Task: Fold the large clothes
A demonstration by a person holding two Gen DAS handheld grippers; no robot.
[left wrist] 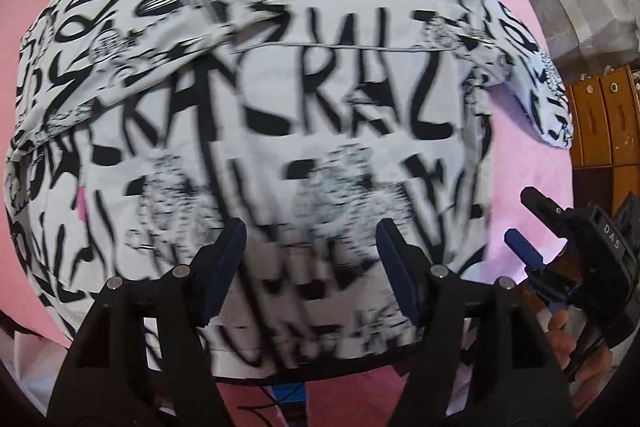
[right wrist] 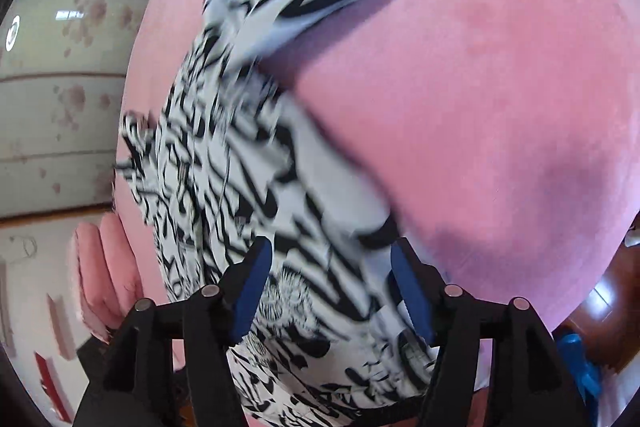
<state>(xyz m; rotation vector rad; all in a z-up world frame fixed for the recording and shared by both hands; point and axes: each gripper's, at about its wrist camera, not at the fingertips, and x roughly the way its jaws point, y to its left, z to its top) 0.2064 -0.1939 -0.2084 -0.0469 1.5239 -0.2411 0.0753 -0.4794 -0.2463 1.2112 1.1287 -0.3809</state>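
Printed shirt (left wrist: 260, 99) lies flat on the pink bed (left wrist: 516, 163), long axis running away from me; my left gripper (left wrist: 312, 267) and right gripper (right wrist: 332, 291), both open, straddle its near hem.

Right claw (right wrist: 332, 291) spread over shirt (right wrist: 256, 187), pink sheet (right wrist: 500, 107).

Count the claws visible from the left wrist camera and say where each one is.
2. The left claw fills the bottom centre, open over the black-and-white printed shirt. The right claw enters at the right edge, over the pink surface. None seems hidden.
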